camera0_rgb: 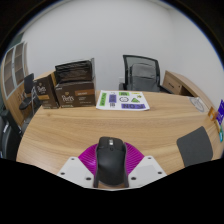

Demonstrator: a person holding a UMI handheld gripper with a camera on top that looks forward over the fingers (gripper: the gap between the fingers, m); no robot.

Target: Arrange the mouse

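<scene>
A black computer mouse sits between my gripper's two fingers, its front pointing away from me over the wooden table. The magenta pads press against both of its sides. The mouse appears held just above the table's near edge. Its rear end is hidden at the lower border of the view.
Cardboard boxes stand at the far left of the table. A white sheet with green and purple print lies beyond the mouse. A dark mouse mat lies to the right. A grey office chair stands behind the table.
</scene>
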